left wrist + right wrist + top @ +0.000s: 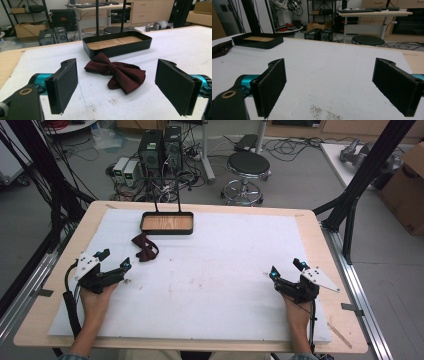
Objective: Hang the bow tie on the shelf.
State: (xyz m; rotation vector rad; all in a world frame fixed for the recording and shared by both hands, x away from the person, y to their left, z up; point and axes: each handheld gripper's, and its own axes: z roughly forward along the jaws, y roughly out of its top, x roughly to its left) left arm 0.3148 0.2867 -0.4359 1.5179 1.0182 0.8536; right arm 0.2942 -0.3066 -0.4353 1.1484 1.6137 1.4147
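A dark red bow tie [145, 247] lies flat on the white mat, just in front of a black tray with a wooden floor [167, 223]. In the left gripper view the bow tie [117, 72] rests a short way ahead of the wide-apart jaws, with the tray [117, 45] behind it. My left gripper [114, 260] is open at the left of the mat, nothing between its jaws. My right gripper [286, 268] is open at the right of the mat, over bare mat [332, 75]. The right gripper view has the tray [257, 40] and the bow tie [220, 48] at its far left.
The white mat [210, 270] covers most of the wooden table [320, 235]. Black frame posts [350, 195] stand at the table's right and left sides. On the floor beyond the far edge are a round stool [247, 167], computer boxes [160, 147] and cables.
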